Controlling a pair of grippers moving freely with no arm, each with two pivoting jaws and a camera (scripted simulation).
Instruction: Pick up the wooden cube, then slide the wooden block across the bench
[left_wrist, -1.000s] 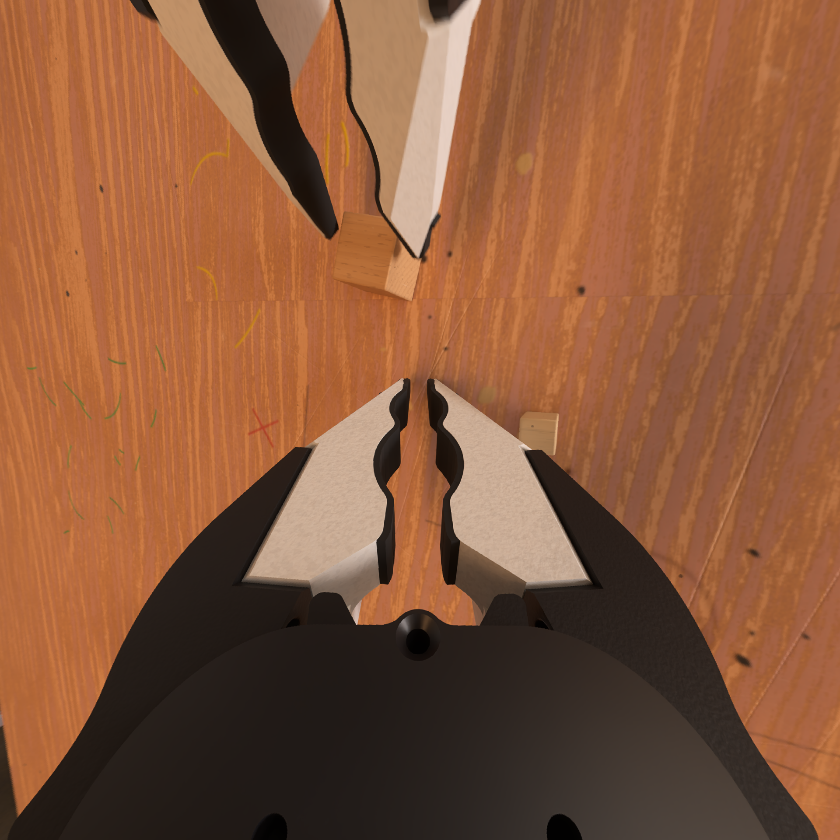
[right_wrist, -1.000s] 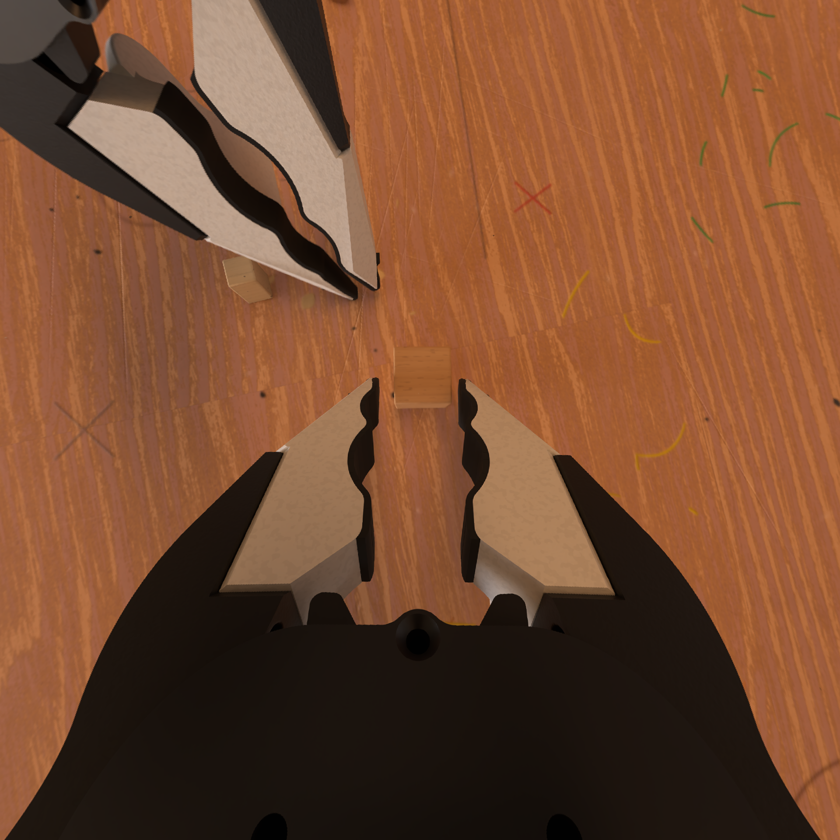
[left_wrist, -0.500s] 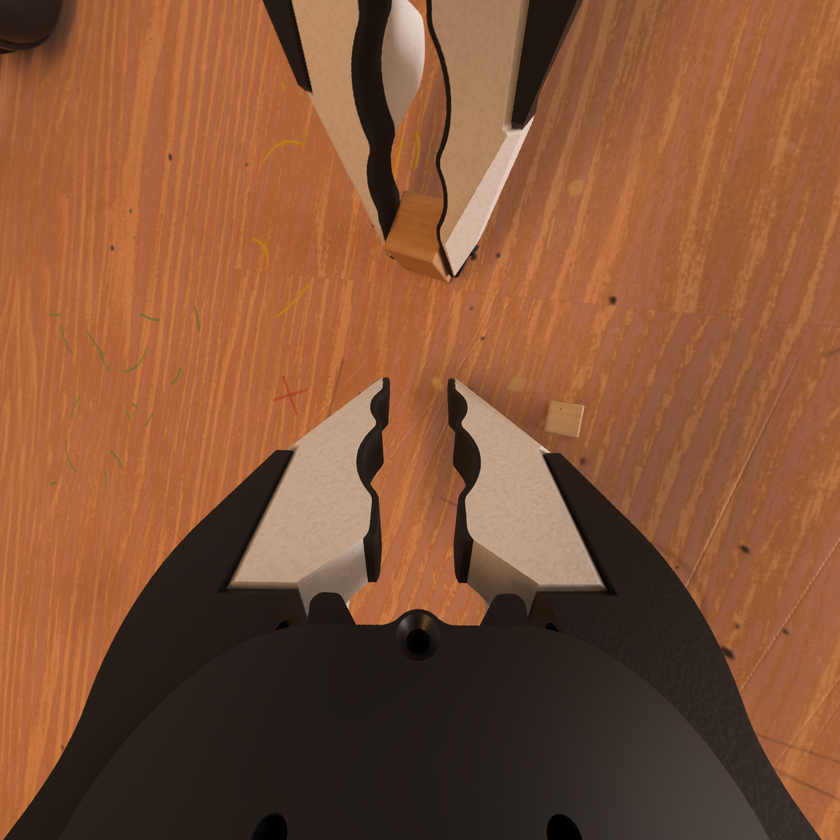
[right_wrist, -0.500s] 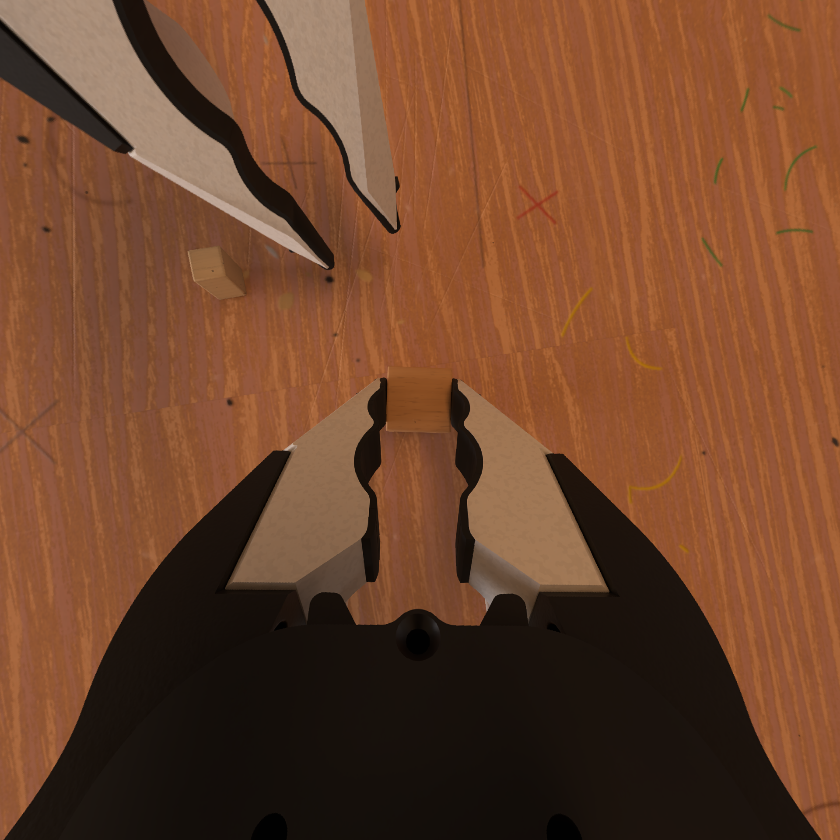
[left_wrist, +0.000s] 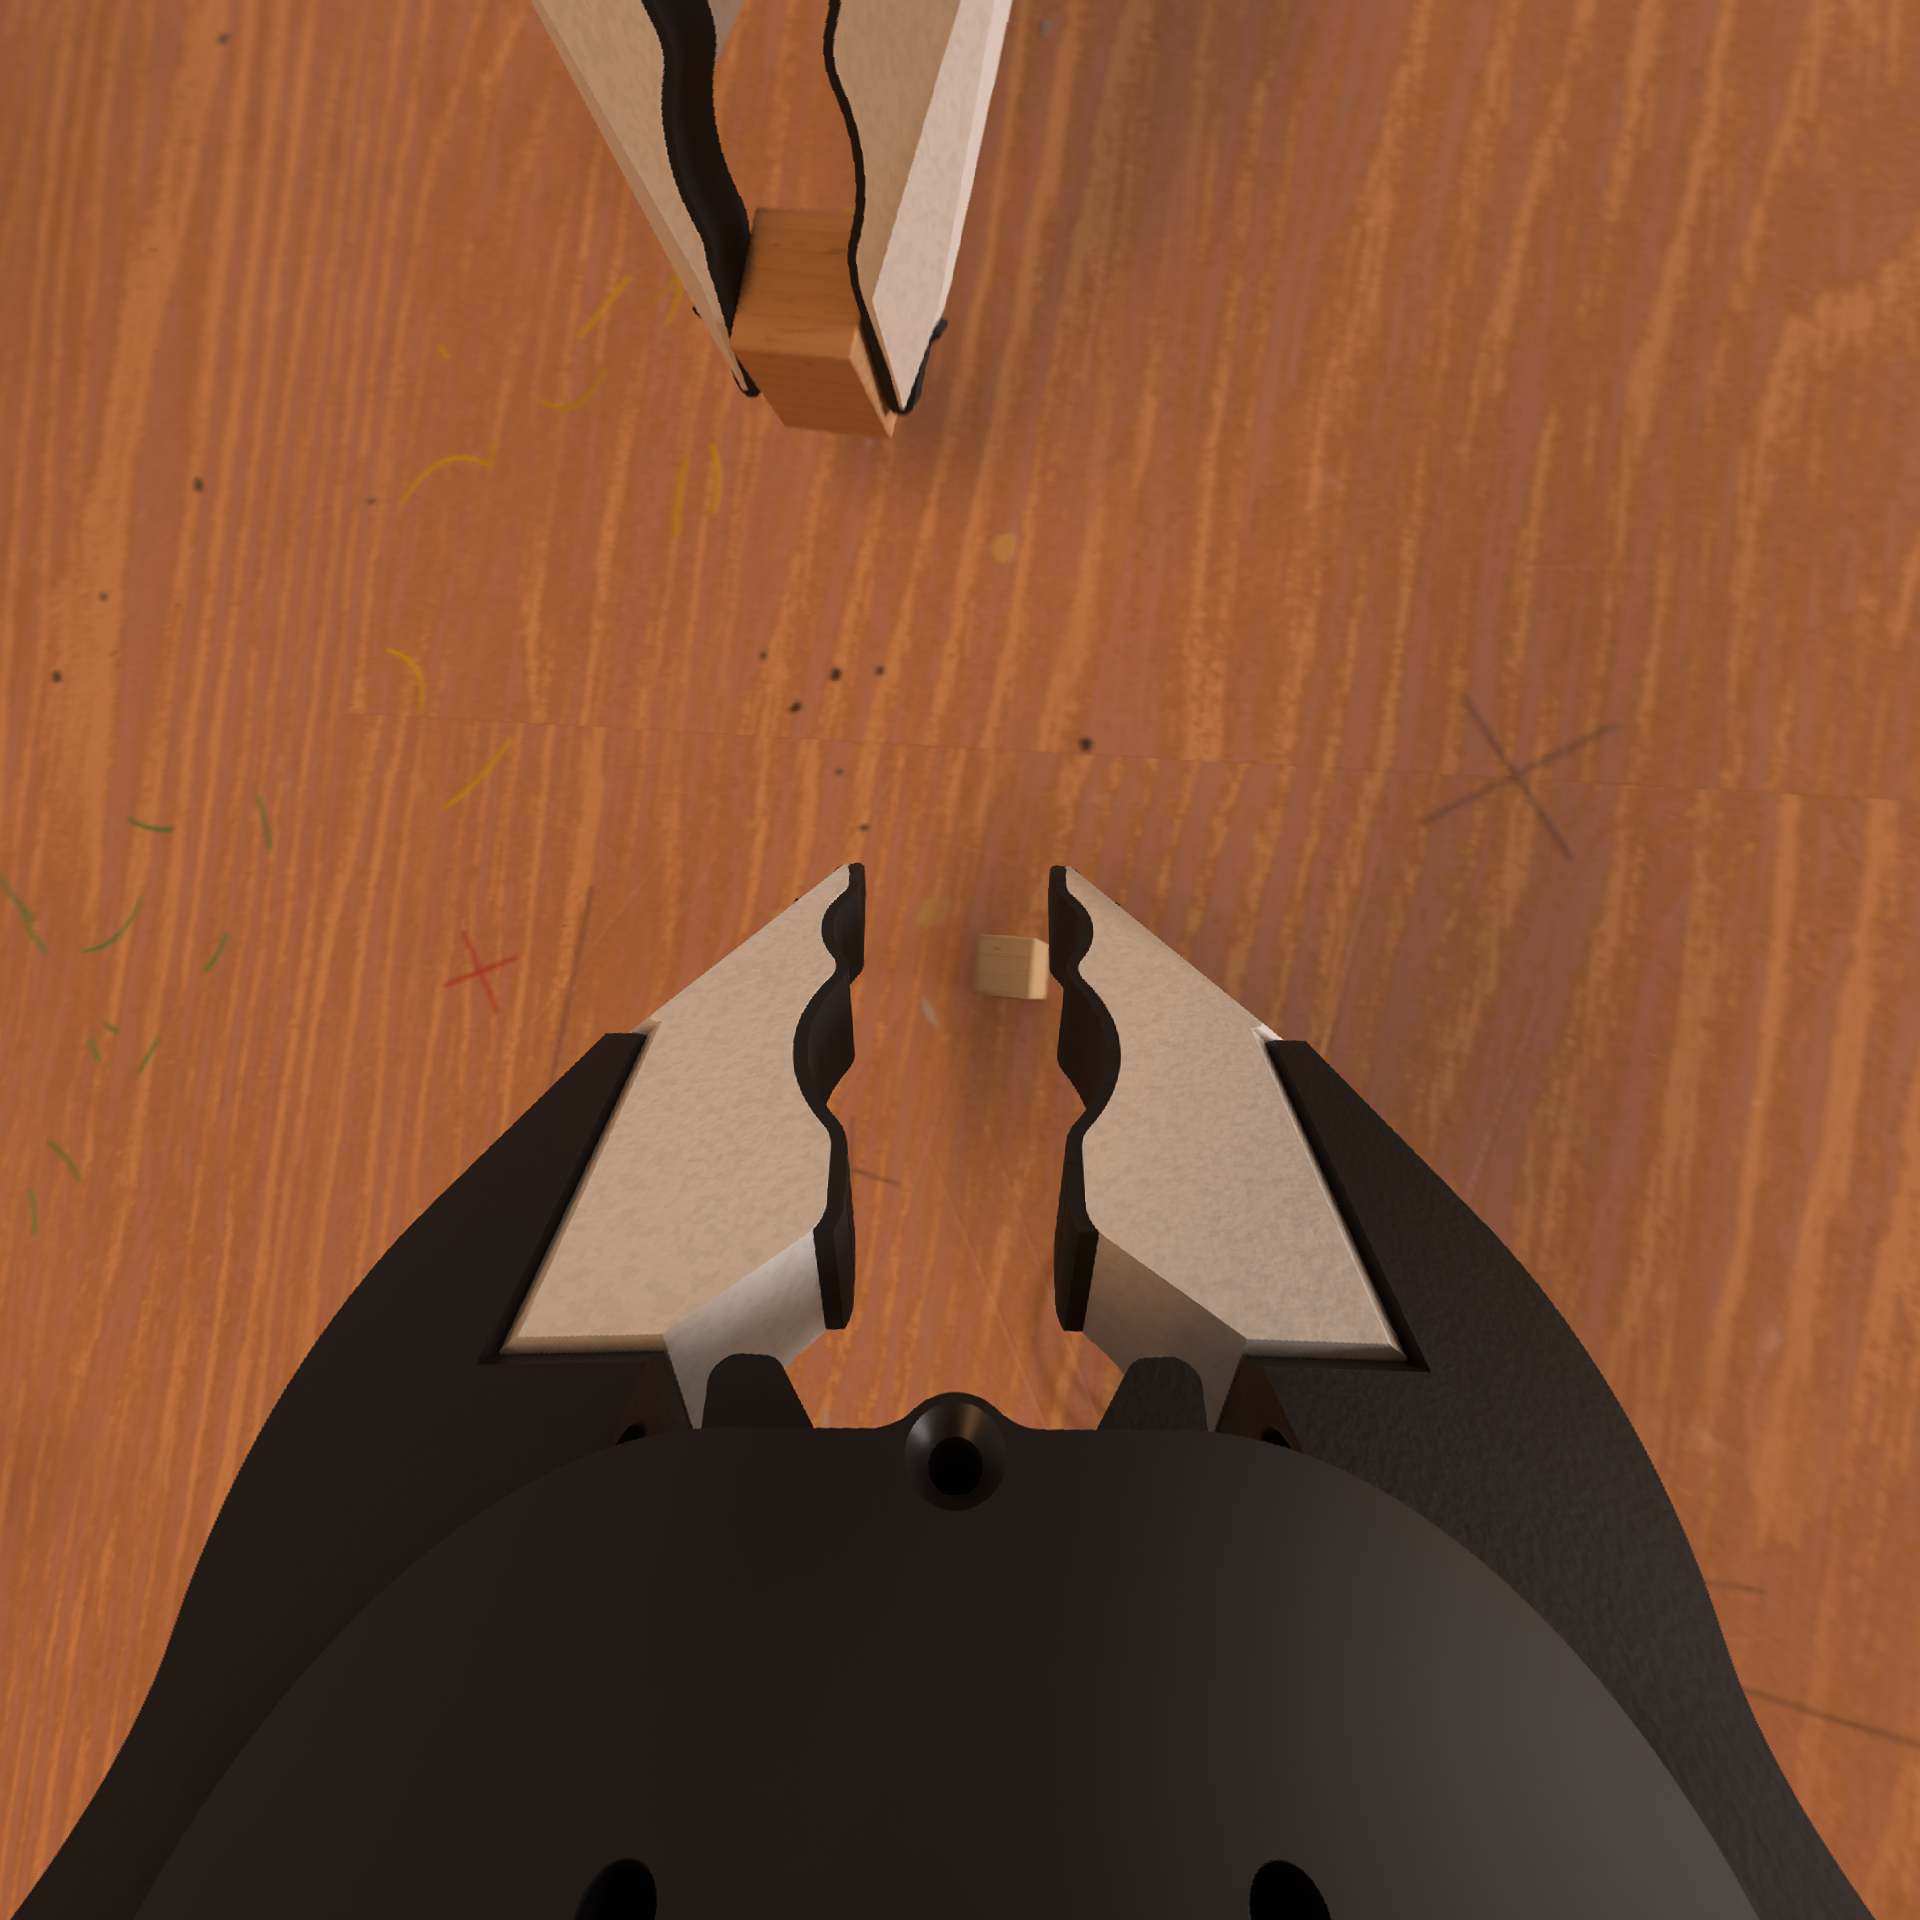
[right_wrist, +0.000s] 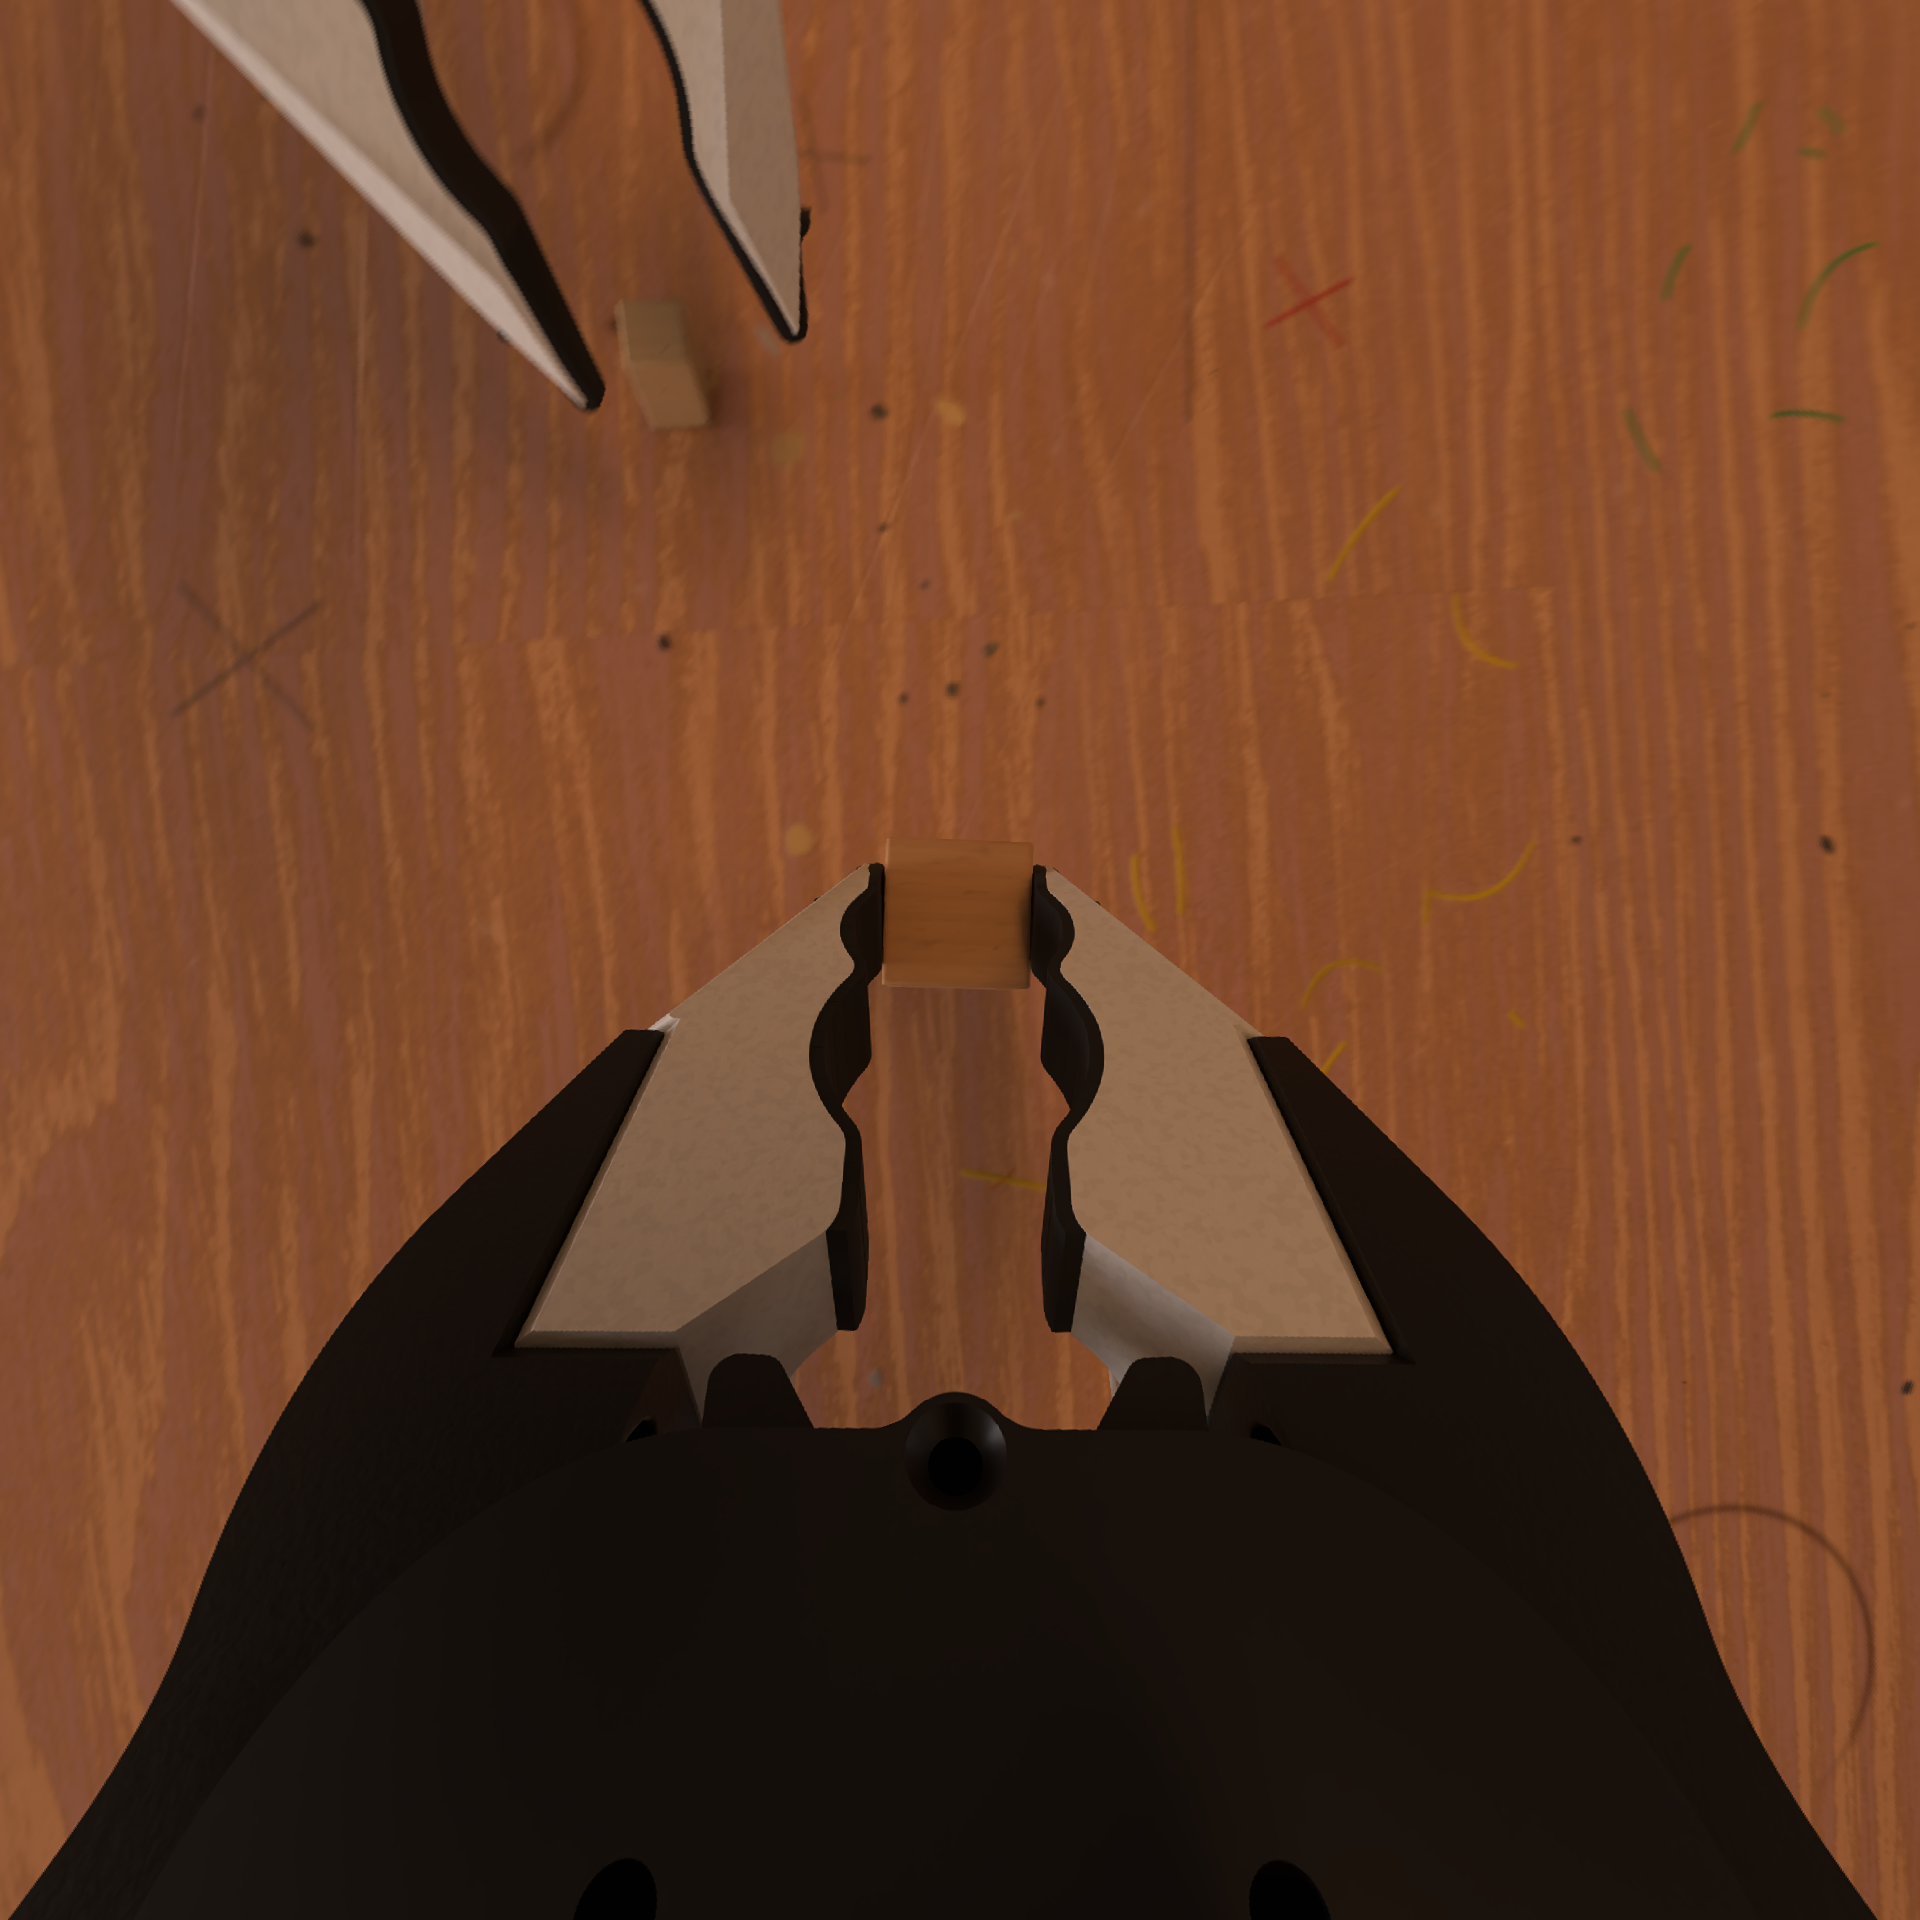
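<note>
Wooden cube (right_wrist: 956, 912) sits clamped at the tips of my right gripper (right_wrist: 956, 883) above the bench (right_wrist: 1455, 727), pick-up apparently done; my left gripper (left_wrist: 954, 894), spread and empty, hovers over the small block (left_wrist: 1010, 966), unslid.

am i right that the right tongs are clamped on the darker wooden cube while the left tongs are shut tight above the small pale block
Not quite. The right tongs are indeed clamped on the darker wooden cube, but the left tongs are open, not shut: the left wrist view shows a clear gap between the fingertips, with the small pale block on the bench seen through it.
</note>
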